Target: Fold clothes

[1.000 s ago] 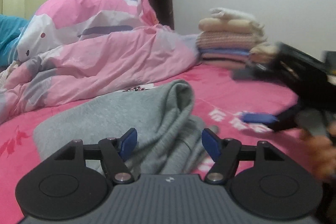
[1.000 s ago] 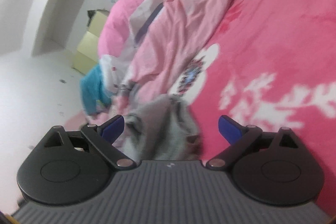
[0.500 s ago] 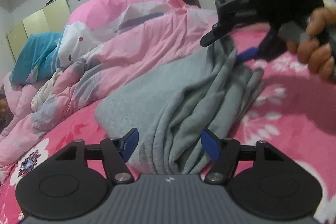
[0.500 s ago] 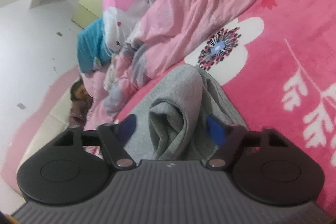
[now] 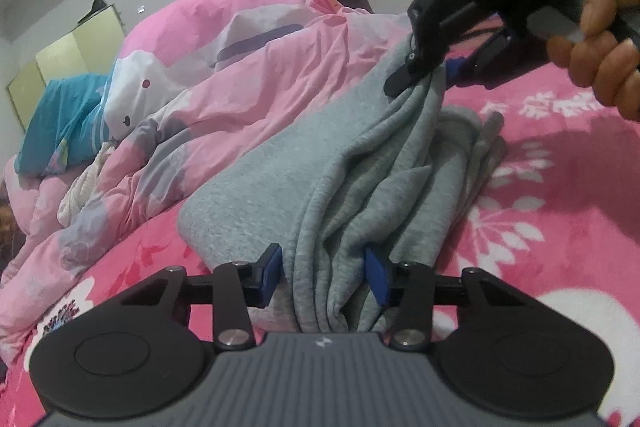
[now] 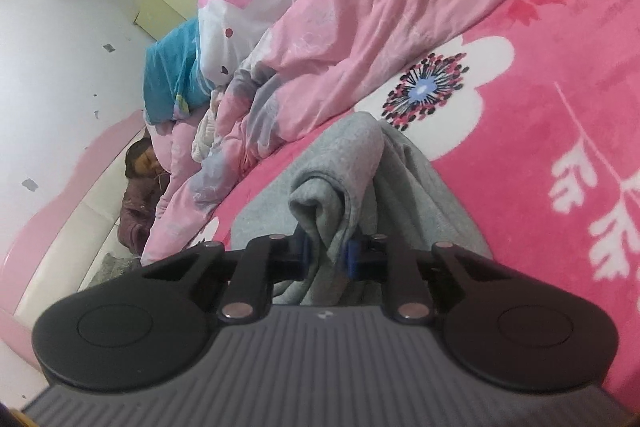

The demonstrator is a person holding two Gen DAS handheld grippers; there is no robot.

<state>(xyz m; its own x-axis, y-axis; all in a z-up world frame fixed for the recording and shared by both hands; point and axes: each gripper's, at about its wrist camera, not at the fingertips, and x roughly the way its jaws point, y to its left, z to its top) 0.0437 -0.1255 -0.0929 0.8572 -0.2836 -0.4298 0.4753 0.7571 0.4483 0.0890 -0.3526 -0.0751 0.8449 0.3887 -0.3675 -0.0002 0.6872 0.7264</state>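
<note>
**Both claws now pinch the sweater**

Since a second ago our right claw [image 6: 326, 253] has closed on the grey sweater [image 5: 320, 163], lifting that end off the bed [image 5: 560, 187]. Our left claw [image 5: 324, 277] grips bunched cloth too, so a fold can follow.

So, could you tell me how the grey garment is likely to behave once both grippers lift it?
The grey garment likely droops: it hangs in folds from the right gripper. It looks thick, probably weighty. The left gripper bunches it, so layers may slip.
</note>
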